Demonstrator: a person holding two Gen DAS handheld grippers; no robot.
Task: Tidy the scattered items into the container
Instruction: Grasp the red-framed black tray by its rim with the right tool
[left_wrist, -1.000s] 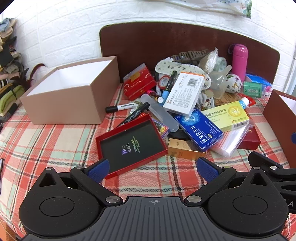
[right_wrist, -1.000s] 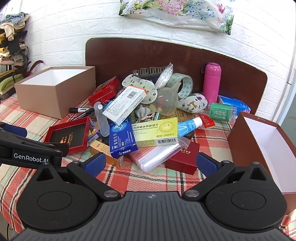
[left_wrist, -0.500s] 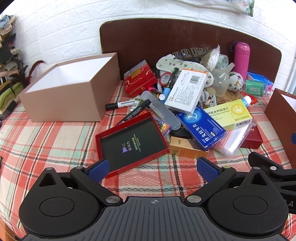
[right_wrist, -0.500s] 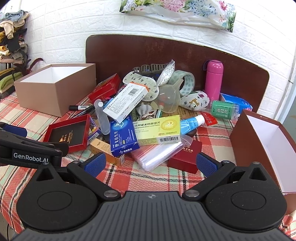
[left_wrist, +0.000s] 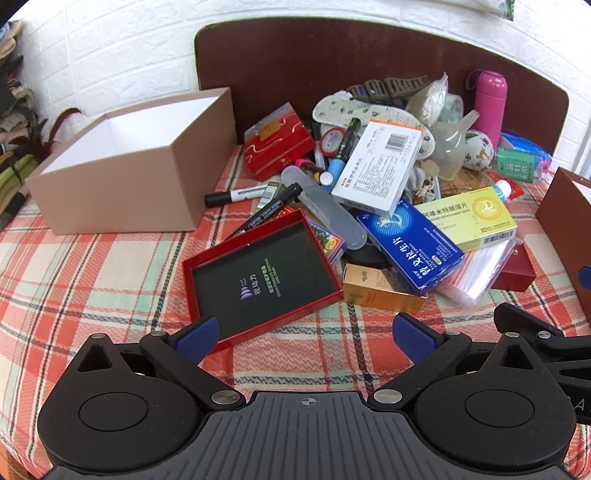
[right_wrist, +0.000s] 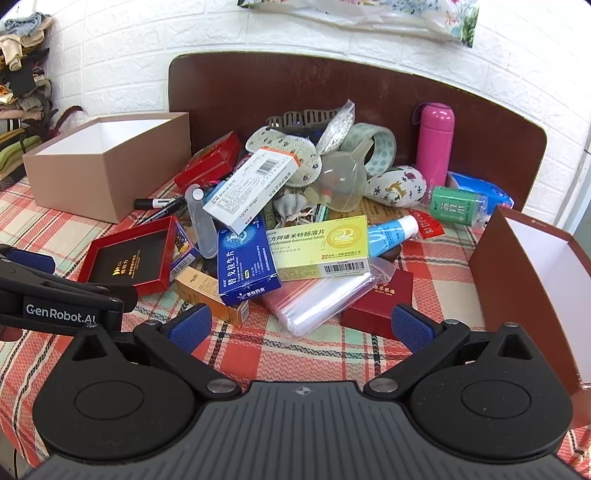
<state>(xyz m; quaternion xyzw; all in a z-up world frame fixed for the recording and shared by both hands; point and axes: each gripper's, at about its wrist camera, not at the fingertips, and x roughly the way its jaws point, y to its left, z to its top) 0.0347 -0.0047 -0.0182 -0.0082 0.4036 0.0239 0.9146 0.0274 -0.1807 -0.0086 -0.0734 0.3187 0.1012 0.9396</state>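
A heap of small items covers the plaid tablecloth (left_wrist: 92, 280): a shallow red tray lid (left_wrist: 258, 273), a blue medicine box (left_wrist: 410, 251), a yellow medicine box (right_wrist: 321, 247), a white medicine box (left_wrist: 376, 170), a gold carton (left_wrist: 380, 288) and black markers (left_wrist: 266, 210). An empty tan box (left_wrist: 122, 170) stands open at the left. A dark red box (right_wrist: 535, 291) stands open at the right. My left gripper (left_wrist: 303, 336) hangs open just in front of the red tray lid. My right gripper (right_wrist: 301, 325) is open before a clear plastic bag (right_wrist: 317, 299), holding nothing.
A pink flask (right_wrist: 434, 140), a clear funnel (right_wrist: 343, 177), a tape roll (right_wrist: 376, 147), a green pack (right_wrist: 456, 205) and a dark red gift box (right_wrist: 380, 299) lie further back. A brown headboard (right_wrist: 369, 88) and white brick wall close the far side. Clothes pile at far left.
Both grippers have edged forward towards the heap, so the items look slightly nearer and lower in both views. Jaws stay wide open; nothing on the table has moved.
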